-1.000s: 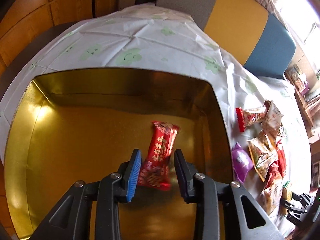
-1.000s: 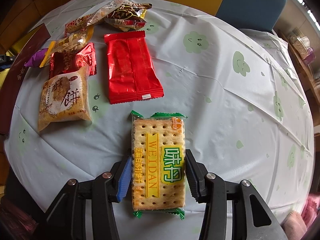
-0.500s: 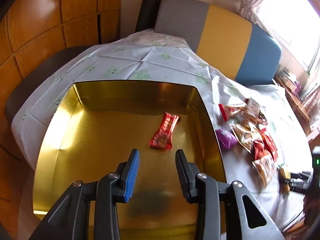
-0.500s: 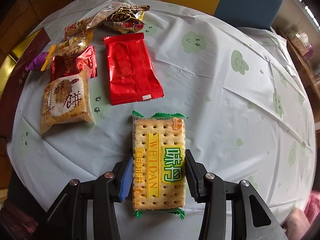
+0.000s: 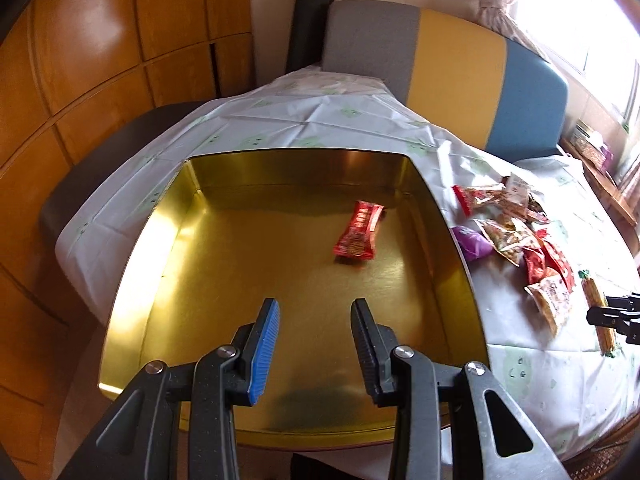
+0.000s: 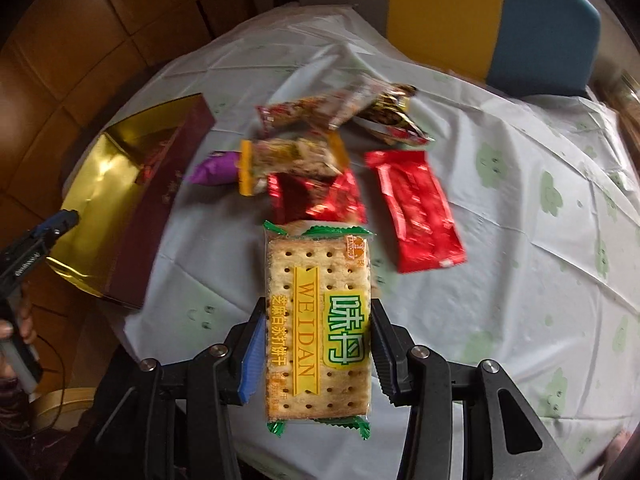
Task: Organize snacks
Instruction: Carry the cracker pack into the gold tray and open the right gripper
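My left gripper (image 5: 314, 320) hangs open over the near part of a gold tin box (image 5: 168, 248), nothing between its fingers. One small red snack packet (image 5: 358, 231) lies on the tin's floor, well ahead of the fingertips. My right gripper (image 6: 318, 324) is shut on a green-edged cracker pack (image 6: 318, 320), held lifted above the tablecloth. Beyond it lie a long red packet (image 6: 416, 210), a crinkled red packet (image 6: 316, 198), an orange-ended bar (image 6: 288, 160), a purple packet (image 6: 214, 168) and more wrappers (image 6: 344, 108). The gold tin (image 6: 108, 184) sits at the left there.
The table wears a white cloth with green cloud prints (image 6: 520, 240). A grey, yellow and blue chair back (image 5: 452, 76) stands behind it. Wooden panelling (image 5: 100, 60) fills the left. The other gripper (image 6: 36, 240) and a hand show at the right wrist view's left edge.
The left gripper let go of the small red packet, which now lies in the tin, and drew back and up. The right gripper lifted the cracker pack off the cloth.
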Demonstrator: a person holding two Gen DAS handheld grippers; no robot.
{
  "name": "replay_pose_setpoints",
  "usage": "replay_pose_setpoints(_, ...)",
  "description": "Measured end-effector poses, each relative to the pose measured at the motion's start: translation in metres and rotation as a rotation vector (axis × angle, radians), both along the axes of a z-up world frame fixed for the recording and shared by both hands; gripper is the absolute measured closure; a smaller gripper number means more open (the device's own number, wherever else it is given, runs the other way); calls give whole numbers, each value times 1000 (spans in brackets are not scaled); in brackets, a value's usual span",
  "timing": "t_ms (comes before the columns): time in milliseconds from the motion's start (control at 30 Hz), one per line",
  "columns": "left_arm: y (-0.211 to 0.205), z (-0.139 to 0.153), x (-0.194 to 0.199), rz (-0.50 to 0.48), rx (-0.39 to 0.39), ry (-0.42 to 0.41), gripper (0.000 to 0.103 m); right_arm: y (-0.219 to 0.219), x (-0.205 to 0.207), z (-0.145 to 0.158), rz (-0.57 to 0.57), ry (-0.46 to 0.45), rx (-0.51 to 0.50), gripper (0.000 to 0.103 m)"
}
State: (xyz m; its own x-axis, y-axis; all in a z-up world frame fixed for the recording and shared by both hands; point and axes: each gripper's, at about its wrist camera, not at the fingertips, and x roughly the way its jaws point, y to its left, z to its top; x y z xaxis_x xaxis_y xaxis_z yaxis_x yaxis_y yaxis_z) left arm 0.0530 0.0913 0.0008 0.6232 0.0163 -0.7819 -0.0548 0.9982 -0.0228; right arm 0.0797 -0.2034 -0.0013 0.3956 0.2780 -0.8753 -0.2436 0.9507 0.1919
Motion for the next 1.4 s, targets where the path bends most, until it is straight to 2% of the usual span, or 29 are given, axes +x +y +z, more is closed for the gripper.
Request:
replay_pose_setpoints(167,14,0,-5,57,5,-18,66,79,13,23,126,-37,106,56)
replay_pose_setpoints(333,38,7,-5,145,-2,-52,66,155,28,34,229,-55,139,56)
replay_pose_setpoints(467,58,10,-5,212,-17,-67,66,210,37,21,312,-27,88,56)
replay_pose_setpoints(600,75,10,-2,248,-22,-60,66,246,46,-4,367,-6,-34,56)
replay_pose_setpoints(867,88,3,4,273,-35,-46,66,268,50,-37,404,21,-155,56)
replay_pose_setpoints(1167,86,3,2,266,-30,-48,66,267,44,-45,406,20,-200,55)
replay_pose_setpoints(1400,83,3,1,259,-27,-52,66,270,41,-39,389,-1,-156,40)
